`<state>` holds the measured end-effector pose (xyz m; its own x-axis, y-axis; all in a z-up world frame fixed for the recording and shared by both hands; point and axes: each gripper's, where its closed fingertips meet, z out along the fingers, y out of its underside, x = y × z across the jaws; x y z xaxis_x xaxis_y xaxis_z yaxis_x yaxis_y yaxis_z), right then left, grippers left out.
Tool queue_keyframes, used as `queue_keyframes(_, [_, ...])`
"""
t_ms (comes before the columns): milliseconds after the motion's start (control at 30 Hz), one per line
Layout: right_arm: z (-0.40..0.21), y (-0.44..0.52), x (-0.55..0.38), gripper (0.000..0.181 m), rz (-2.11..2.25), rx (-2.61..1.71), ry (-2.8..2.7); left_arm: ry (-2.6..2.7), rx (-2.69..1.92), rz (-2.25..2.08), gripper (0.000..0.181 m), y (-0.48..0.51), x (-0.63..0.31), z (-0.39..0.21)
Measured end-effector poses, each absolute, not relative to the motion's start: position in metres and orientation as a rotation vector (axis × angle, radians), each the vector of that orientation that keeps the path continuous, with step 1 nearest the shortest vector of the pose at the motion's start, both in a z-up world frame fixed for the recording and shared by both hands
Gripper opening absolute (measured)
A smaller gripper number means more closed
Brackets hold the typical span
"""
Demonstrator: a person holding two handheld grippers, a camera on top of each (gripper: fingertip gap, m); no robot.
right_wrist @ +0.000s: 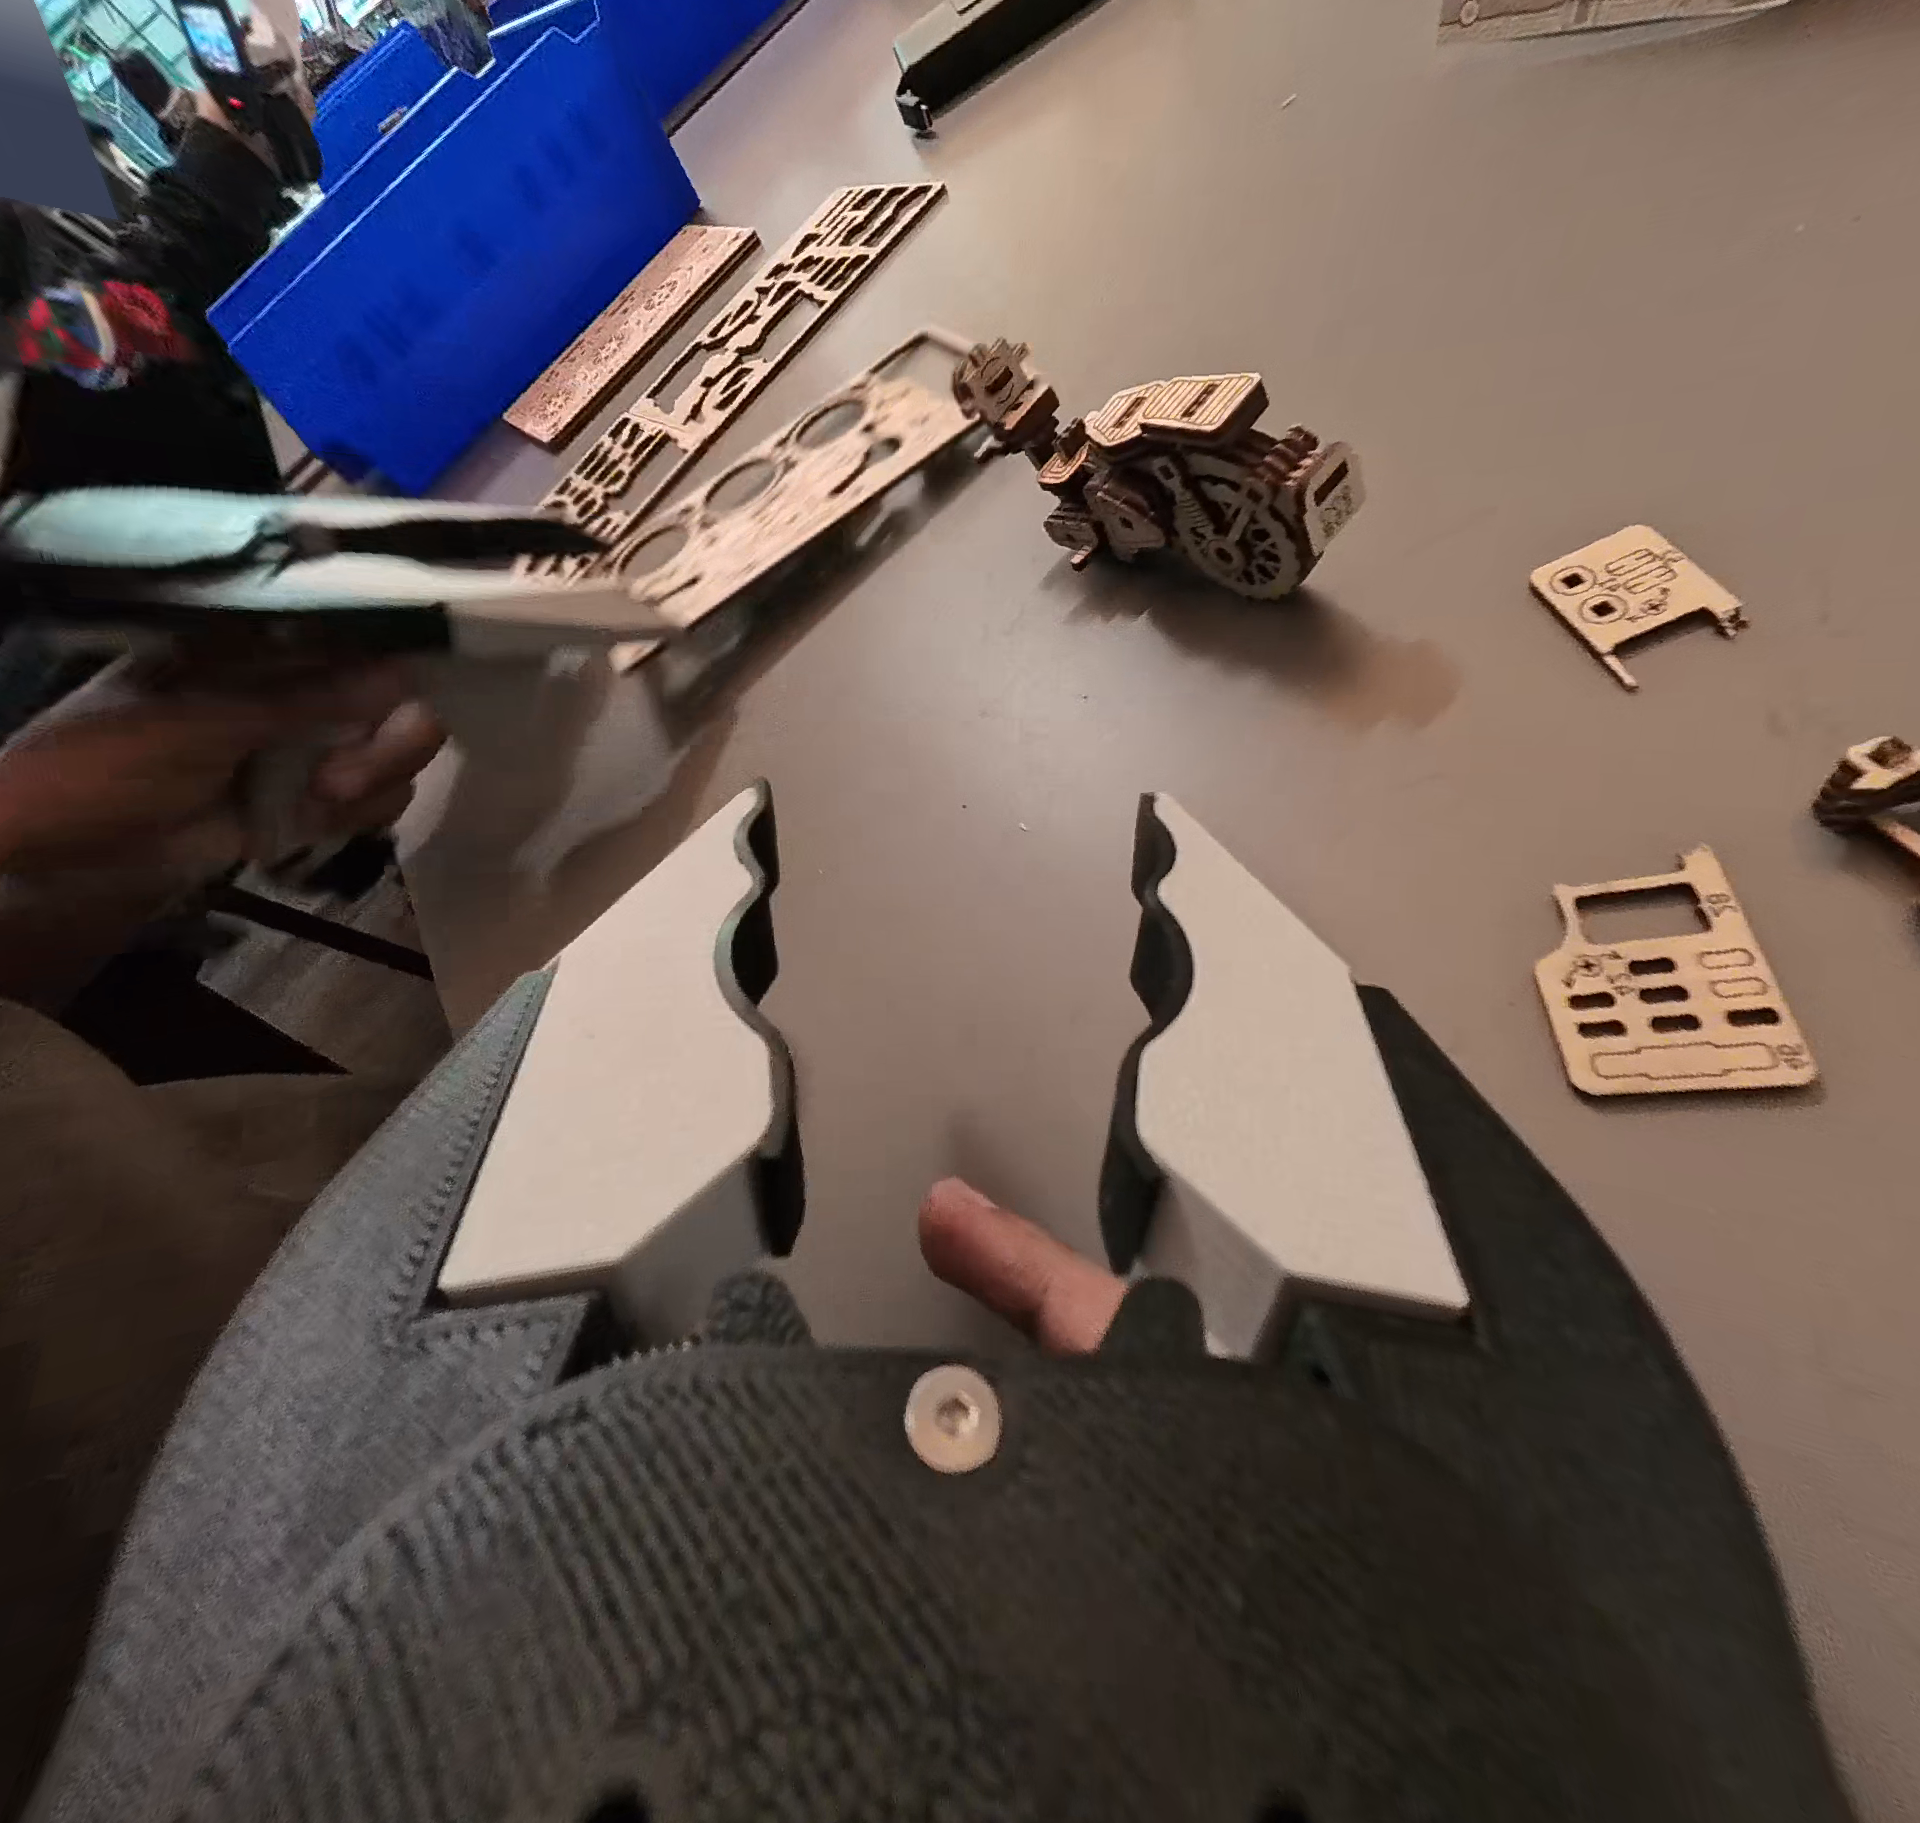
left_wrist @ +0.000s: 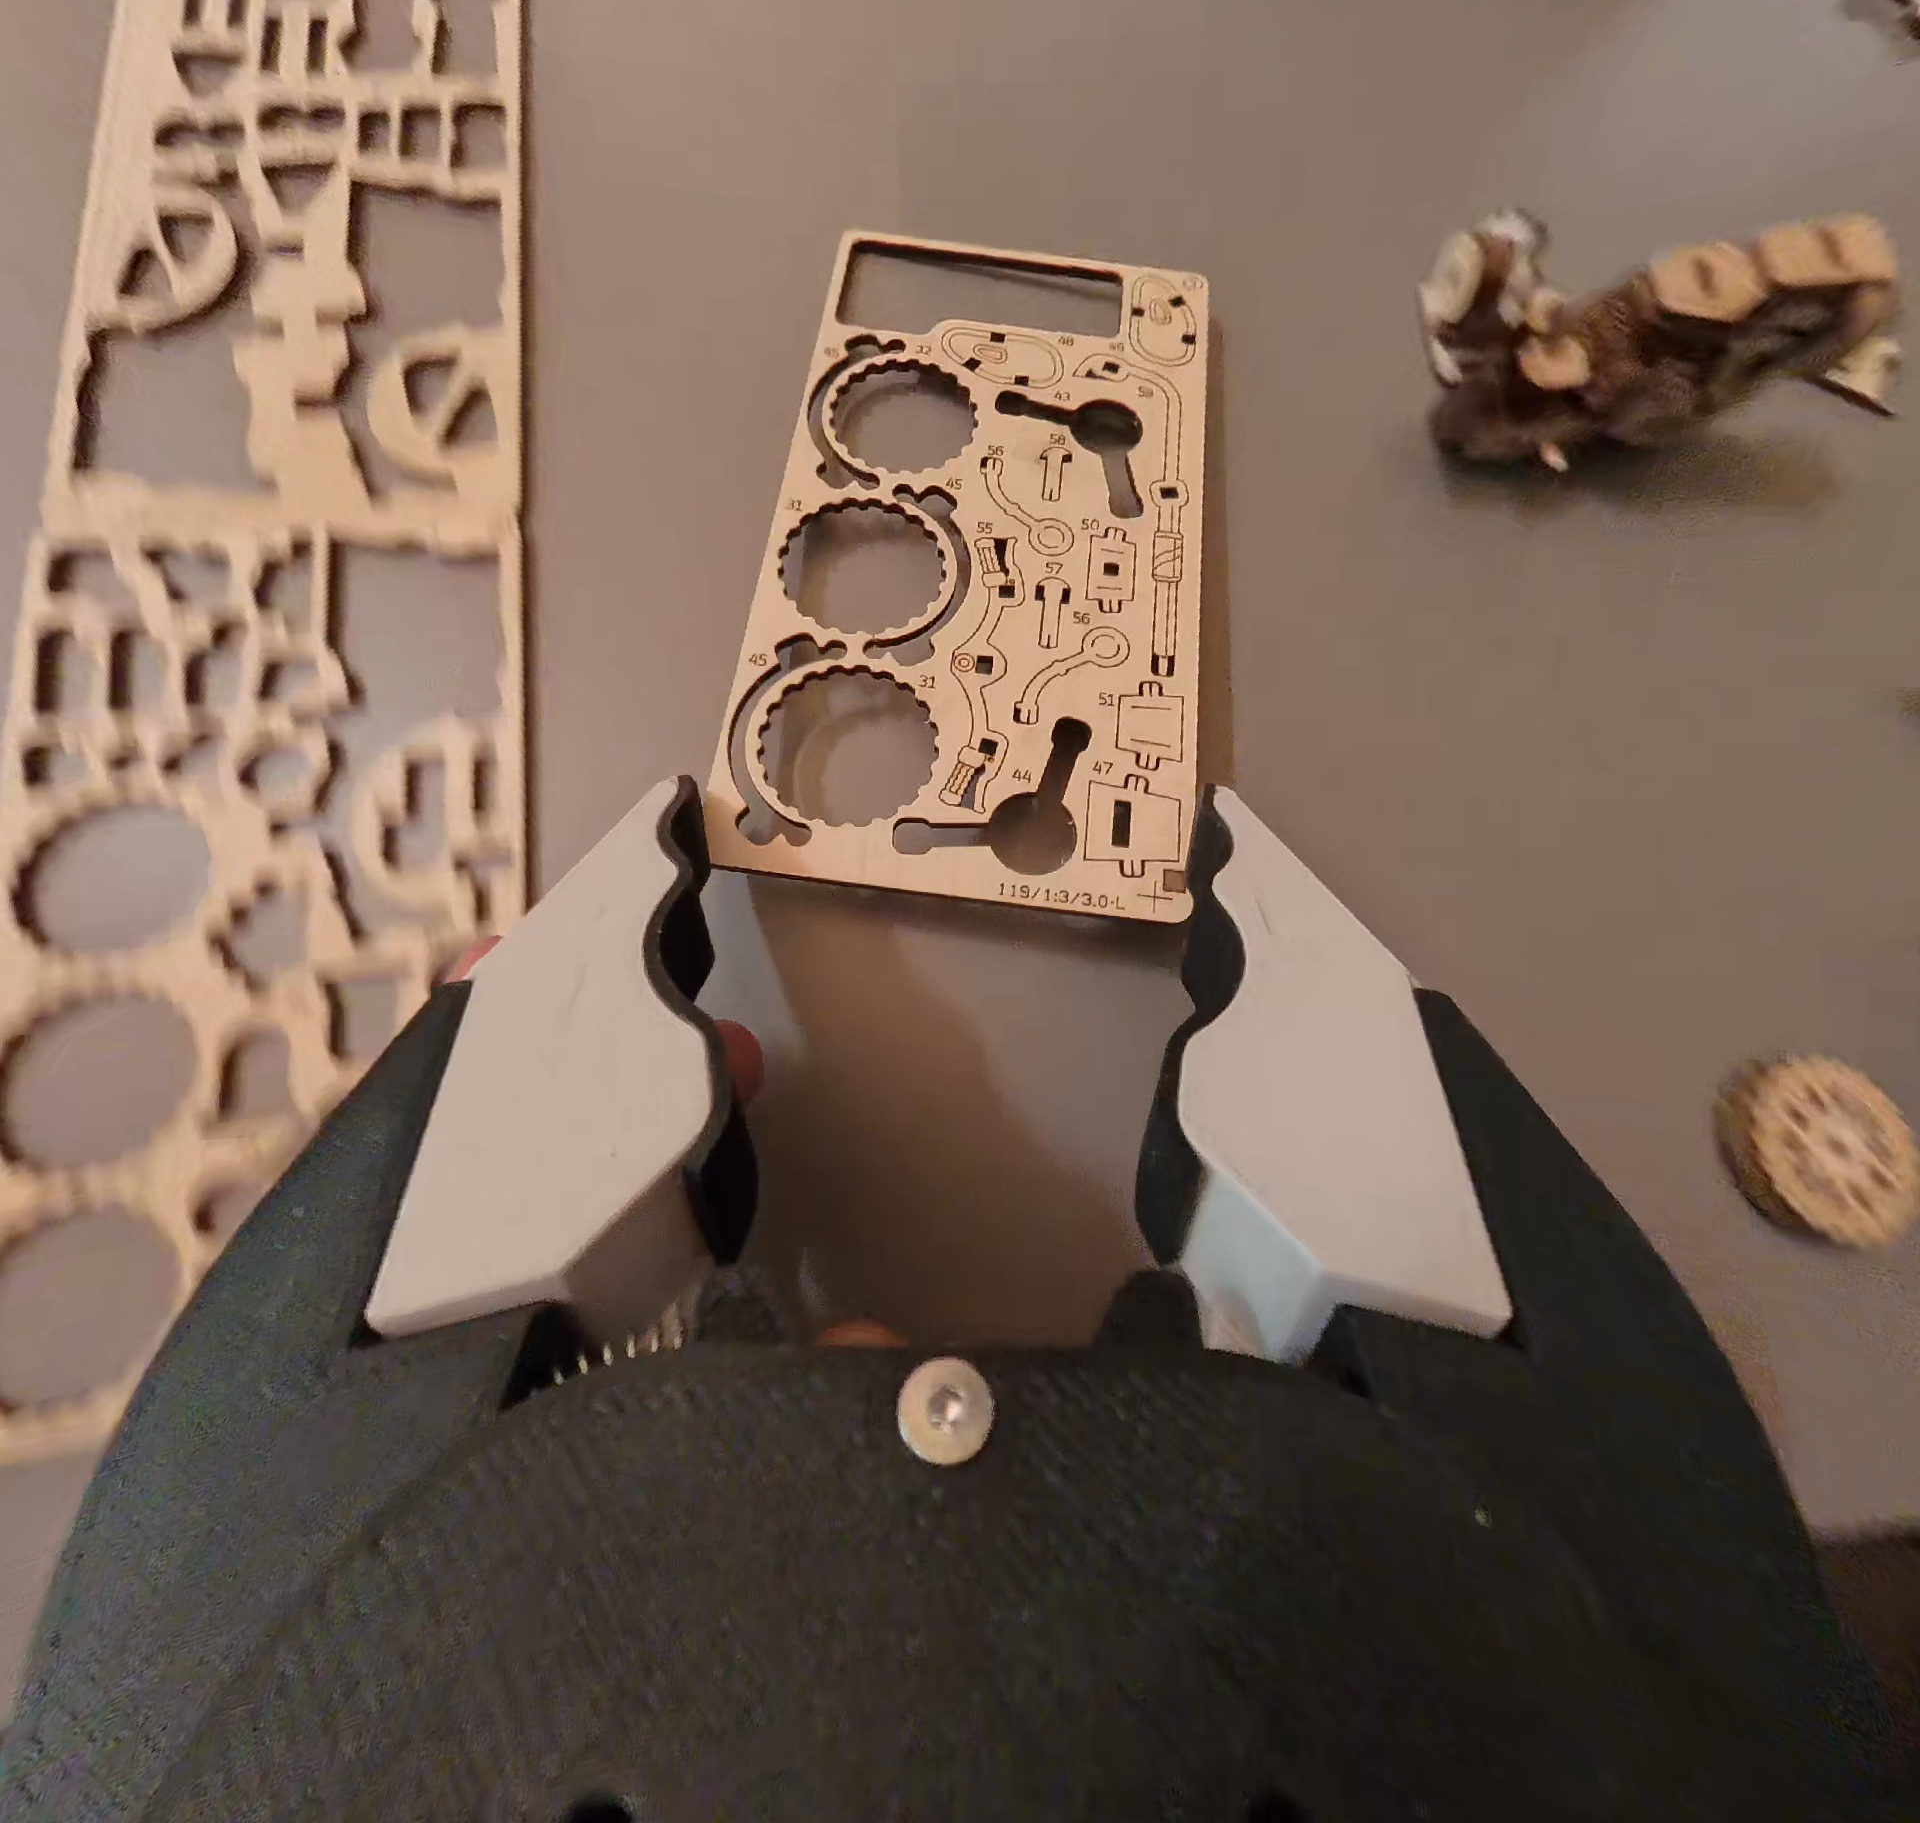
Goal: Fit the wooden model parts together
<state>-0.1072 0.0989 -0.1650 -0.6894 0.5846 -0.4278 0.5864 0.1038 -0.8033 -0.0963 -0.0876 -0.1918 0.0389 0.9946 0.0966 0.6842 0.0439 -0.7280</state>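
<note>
Left claw [left_wrist: 951, 843] grips the near end of a wooden sheet [left_wrist: 977, 568] edge to edge between its grey fingers [left_wrist: 582, 1025], holding it up off the grey table [left_wrist: 1351, 734]. Three toothed round holes run down the sheet's left half; small uncut parts fill its right half. From the right wrist view the sheet [right_wrist: 790, 485] slopes, far end low beside the model. Right claw [right_wrist: 956, 838] hangs released, jaws apart with nothing between them, above bare table [right_wrist: 1351, 267]. Farther off stands the part-built motorbike model [right_wrist: 1174, 495]. Two emptied frames [left_wrist: 270, 526] lie flat left of the sheet. A toothed wheel [left_wrist: 1818, 1150] lies to its right. Two small cut-out panels [right_wrist: 1673, 984] lie right of the right claw.
</note>
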Motion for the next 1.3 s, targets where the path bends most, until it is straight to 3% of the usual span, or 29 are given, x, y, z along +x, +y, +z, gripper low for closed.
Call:
queue_keyframes(233, [-0.163, 0.095, -0.104, 0.068, -1.712, 1.217, 2.325, -1.690, -1.663, 0.674, 0.092, -0.061, -0.038, -0.190])
queue_keyframes(367, [-0.164, 0.091, -0.099, 0.069, -1.701, 1.178, 2.365, -1.658, -1.622, 0.478, 0.106, -0.038, -0.029, -0.188])
queue_keyframes(533, [-0.162, 0.090, -0.097, 0.069, -1.714, 1.156, 2.409, -1.548, -1.541, 0.573, 0.104, -0.061, -0.054, -0.146])
queue_keyframes(733, [-0.162, 0.089, -0.096, 0.067, -1.724, 1.129, 2.508, -1.300, -1.609, 0.696, 0.057, -0.091, -0.115, -0.121])
queue_keyframes(933, [-0.165, 0.097, -0.093, 0.067, -1.714, 1.173, 2.549, -1.258, -1.679, 0.522, 0.054, -0.085, -0.126, -0.164])
queue_keyframes(1067, [-0.166, 0.109, -0.084, 0.067, -1.713, 1.235, 2.548, -1.257, -1.612, 0.499, 0.044, -0.084, -0.134, -0.152])
queue_keyframes(1300, [-0.168, 0.134, -0.076, 0.066, -1.710, 1.375, 2.584, -1.228, -1.651, 0.465, 0.045, -0.089, -0.130, -0.161])
